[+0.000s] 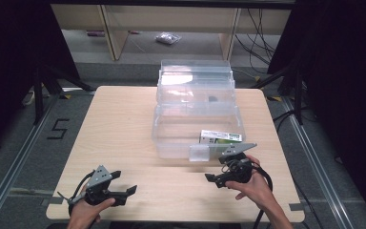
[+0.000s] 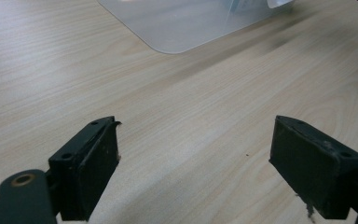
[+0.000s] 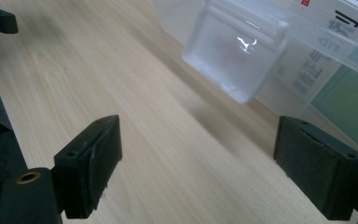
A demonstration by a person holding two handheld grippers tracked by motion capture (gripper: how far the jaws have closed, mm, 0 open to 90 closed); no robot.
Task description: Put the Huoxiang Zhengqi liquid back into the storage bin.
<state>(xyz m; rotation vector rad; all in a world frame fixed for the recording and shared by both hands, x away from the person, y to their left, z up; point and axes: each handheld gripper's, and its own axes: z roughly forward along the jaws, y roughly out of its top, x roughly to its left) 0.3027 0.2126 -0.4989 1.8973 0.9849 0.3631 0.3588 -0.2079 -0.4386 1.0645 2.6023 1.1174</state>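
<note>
Left to right, high view. Left gripper point(image 1: 126, 192), held in the person's left hand point(image 1: 83, 213), rests low over the near left of the counter point(image 1: 119, 124); its jaws stand wide apart and hold nothing, with bare wood between them in the left gripper view point(image 2: 196, 158). The counter is pale, matt wood laminate with fine straight grain and rounded corners. At centre stands the box point(image 1: 198, 126), a clear plastic bin with rounded corners and a frosted, slightly glossy wall; its lid point(image 1: 195, 78) is swung up and back at the far side. A small translucent latch point(image 1: 199, 153) hangs from the near rim. Inside, against the near right wall, lies a carton point(image 1: 220, 137), flat, rectangular, white and green printed card. Right gripper point(image 1: 211, 178), in the right hand point(image 1: 255, 186), sits just in front of the box, near the latch; its jaws are likewise released and empty, black blocks with worn, rough pads point(image 3: 319, 179).

Judged step: approach, before any grasp, with the box open and the carton already inside. The next move probably calls for the right gripper to rise toward the lid or the latch while the left steadies the box; the smooth, thin plastic may slip under a light pinch.
</note>
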